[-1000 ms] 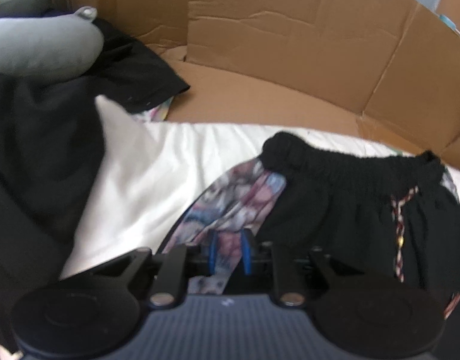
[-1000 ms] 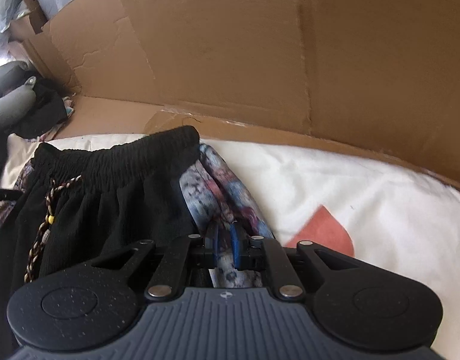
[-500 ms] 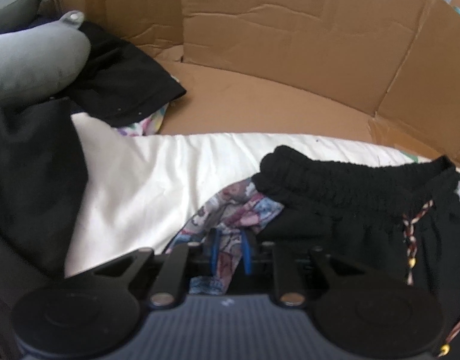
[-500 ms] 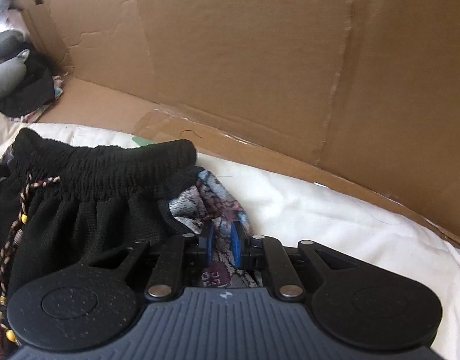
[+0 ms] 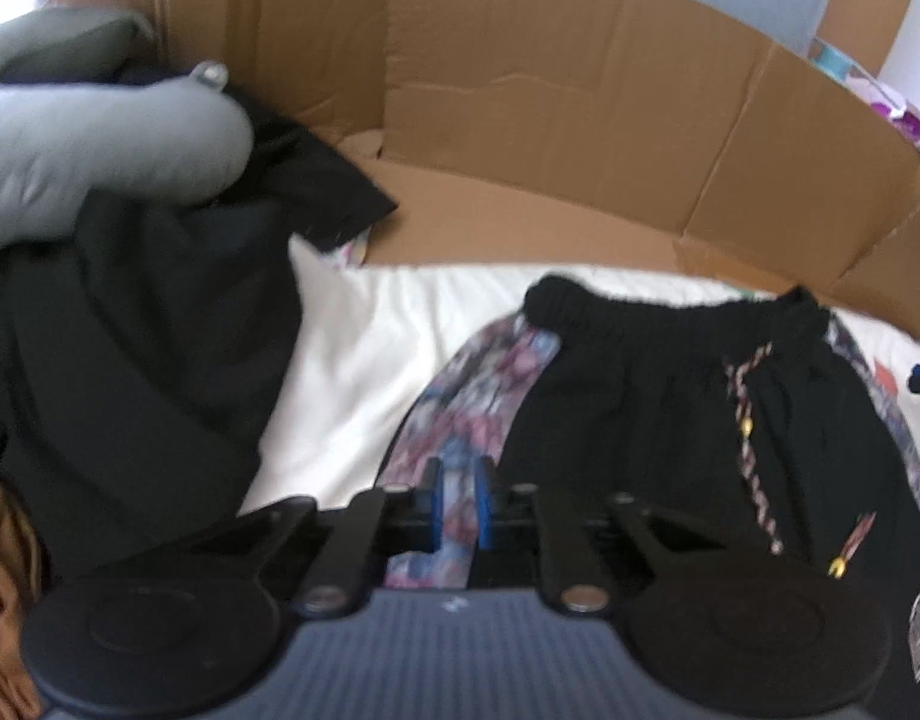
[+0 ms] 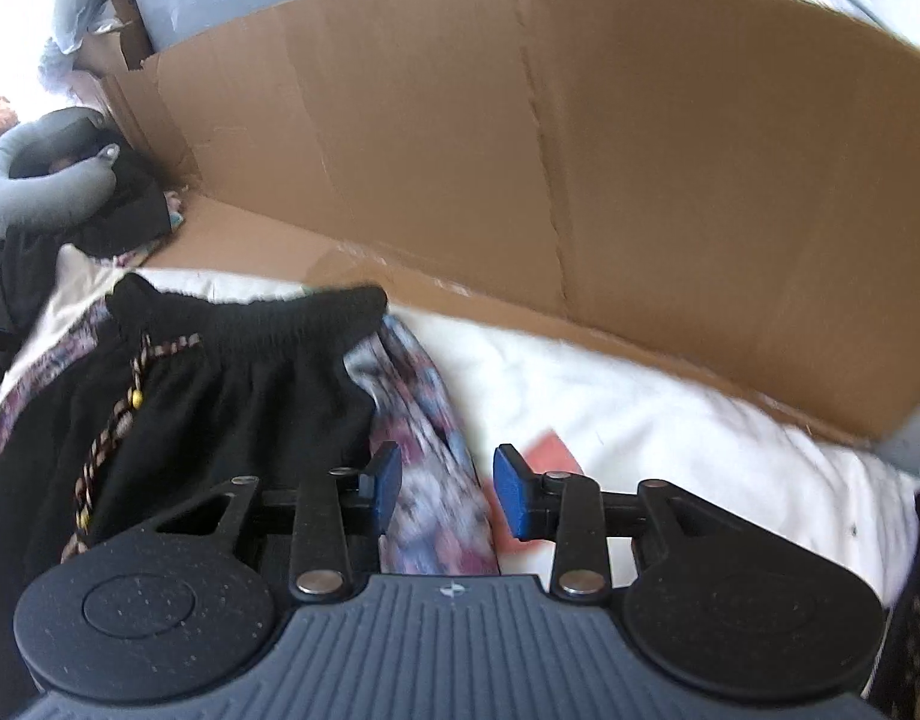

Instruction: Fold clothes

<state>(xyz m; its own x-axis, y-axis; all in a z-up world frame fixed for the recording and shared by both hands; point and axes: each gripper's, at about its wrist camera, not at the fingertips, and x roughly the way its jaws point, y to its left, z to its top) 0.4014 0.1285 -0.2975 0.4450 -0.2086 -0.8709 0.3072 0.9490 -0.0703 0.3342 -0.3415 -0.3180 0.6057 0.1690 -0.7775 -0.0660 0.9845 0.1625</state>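
**Black shorts spread on a white sheet, one gripper pinching a patterned side panel**

A pair of black shorts (image 5: 658, 420) lies flat on a white sheet (image 5: 363, 360), waistband toward a brown cardboard wall (image 6: 580, 180). The left gripper (image 5: 458, 501) has its blue pads closed on the floral side stripe (image 5: 478, 384) along the shorts' left edge, probably to keep that side taut. The right gripper (image 6: 446, 491) has its pads spread apart on either side of the matching stripe (image 6: 423, 420) on the right edge, gripping nothing. The shorts are dark and gathered at an elastic waist, with a braided, beaded drawcord (image 5: 751, 438) down the front. To the left sit a heap of dark clothing (image 5: 117, 360) and a grey neck pillow (image 5: 99, 144).
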